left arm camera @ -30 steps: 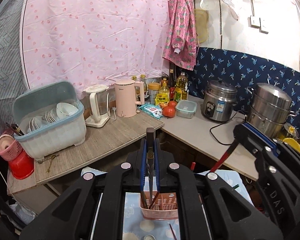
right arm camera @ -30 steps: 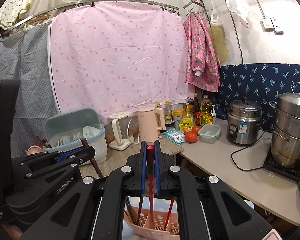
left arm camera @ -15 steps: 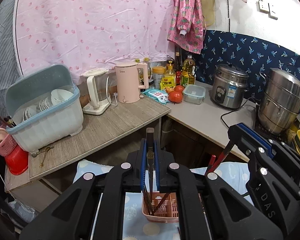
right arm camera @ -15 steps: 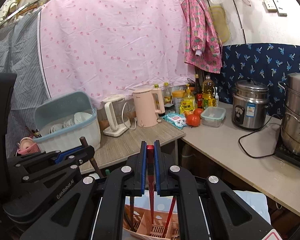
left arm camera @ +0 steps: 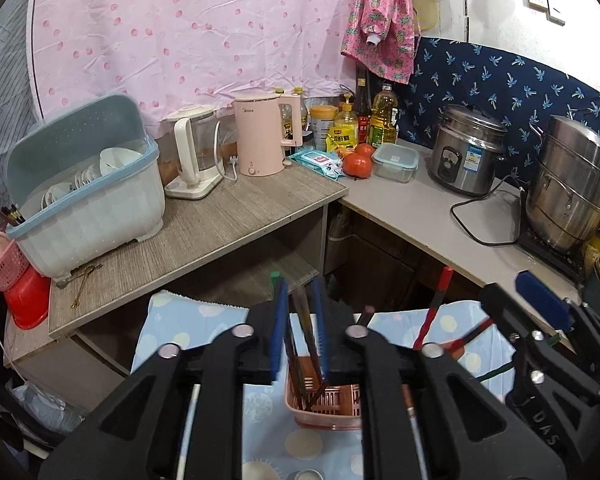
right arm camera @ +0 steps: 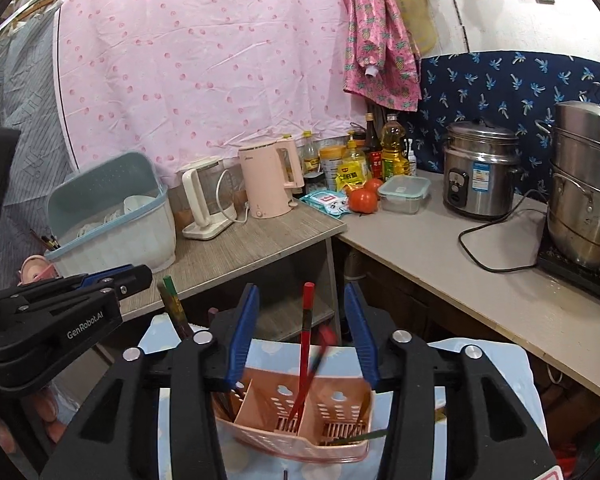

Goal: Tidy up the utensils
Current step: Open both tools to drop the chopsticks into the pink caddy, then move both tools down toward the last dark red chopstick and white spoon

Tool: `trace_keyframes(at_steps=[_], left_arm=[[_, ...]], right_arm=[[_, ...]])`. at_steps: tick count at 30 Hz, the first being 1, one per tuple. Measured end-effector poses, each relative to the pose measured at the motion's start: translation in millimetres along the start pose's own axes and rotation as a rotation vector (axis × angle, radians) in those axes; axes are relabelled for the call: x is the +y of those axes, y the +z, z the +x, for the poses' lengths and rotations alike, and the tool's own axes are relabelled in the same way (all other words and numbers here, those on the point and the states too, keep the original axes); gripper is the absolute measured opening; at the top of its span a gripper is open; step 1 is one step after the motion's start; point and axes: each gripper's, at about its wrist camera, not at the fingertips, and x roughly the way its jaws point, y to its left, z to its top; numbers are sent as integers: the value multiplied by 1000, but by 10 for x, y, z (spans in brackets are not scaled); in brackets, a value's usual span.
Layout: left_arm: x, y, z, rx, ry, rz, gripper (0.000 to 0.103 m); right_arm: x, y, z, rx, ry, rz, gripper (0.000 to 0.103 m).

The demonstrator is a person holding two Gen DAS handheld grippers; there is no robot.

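A pink slotted utensil basket (right arm camera: pixel 296 420) stands on a blue dotted cloth (left arm camera: pixel 188 320) below both grippers; it also shows in the left wrist view (left arm camera: pixel 324 404). My right gripper (right arm camera: pixel 300 336) is open above it, and a red chopstick (right arm camera: pixel 304 344) stands loose in the basket's middle compartment between the jaws. My left gripper (left arm camera: pixel 299 328) is open a little; a dark brown chopstick (left arm camera: pixel 302 320) stands between its jaws with its tip in the basket. Dark chopsticks (right arm camera: pixel 176 308) lean in the left compartment.
A wooden counter (left arm camera: pixel 204 232) behind holds a blue dish rack (left arm camera: pixel 88 184), two kettles (left arm camera: pixel 260 136) and bottles. The grey counter (left arm camera: pixel 420 216) to the right holds a rice cooker (left arm camera: pixel 468 152), steel pots (left arm camera: pixel 572 184) and tomatoes. A pink basket (left arm camera: pixel 0 256) sits far left.
Both grippers have lowered toward the basket and opened. The red chopstick and the dark chopstick have been let go and stand in the basket.
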Motion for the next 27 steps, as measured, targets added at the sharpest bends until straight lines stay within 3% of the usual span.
trace_keyframes(at_steps=[3, 14, 27], left_arm=[[26, -65, -55, -8, 9, -9, 35], [59, -357, -272, 9, 3, -15, 35], [36, -906, -478, 70, -2, -19, 35]], right_arm=[[1, -54, -90, -1, 0, -4, 45], [73, -373, -418, 21, 18, -14, 45], [133, -988, -724, 118, 34, -1, 45]])
